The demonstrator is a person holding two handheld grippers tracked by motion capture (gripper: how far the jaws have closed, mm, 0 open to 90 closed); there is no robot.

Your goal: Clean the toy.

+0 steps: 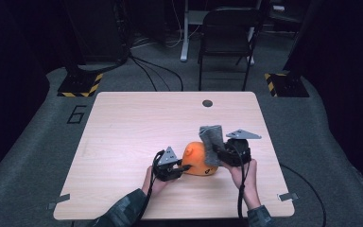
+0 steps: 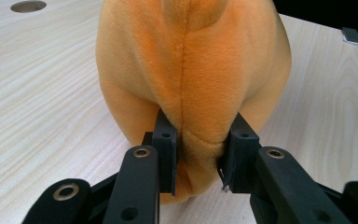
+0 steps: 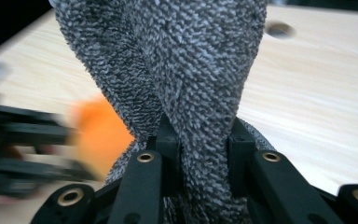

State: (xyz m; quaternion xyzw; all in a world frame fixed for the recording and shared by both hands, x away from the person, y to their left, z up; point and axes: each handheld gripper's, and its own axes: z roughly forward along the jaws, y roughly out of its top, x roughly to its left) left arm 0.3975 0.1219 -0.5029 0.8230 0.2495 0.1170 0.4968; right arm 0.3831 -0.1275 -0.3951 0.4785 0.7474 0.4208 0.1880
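**A:** What sits on the tabletop [image 1: 123, 123], and where?

**B:** An orange plush toy [image 1: 198, 160] lies on the pale wood near the person's edge, a little right of centre. A piece of grey knitted cloth [image 1: 211, 139], perhaps a small garment for the toy, rises just behind and to the right of it. I cannot tell whether the cloth touches the toy.

**A:** What are the tongs doing?

**B:** The left tongs [image 2: 200, 151] are closed on a pinched fold of plush along the toy's seam, low on its body. The right tongs [image 3: 200, 140] are clamped on the grey cloth, which stands up twisted between the jaws.

**A:** How would these things handle?

**B:** Both look light and soft. The toy is stuffed and gives under the pads, so a pinch of fabric at the seam holds better than a grip across its round body, which would likely squash and slip. The cloth is limp and stretchy with a nubbly, non-slippery surface; holding it near an edge or opening probably lets it hang open.

**A:** Anything fragile?

**B:** Nothing looks breakable.
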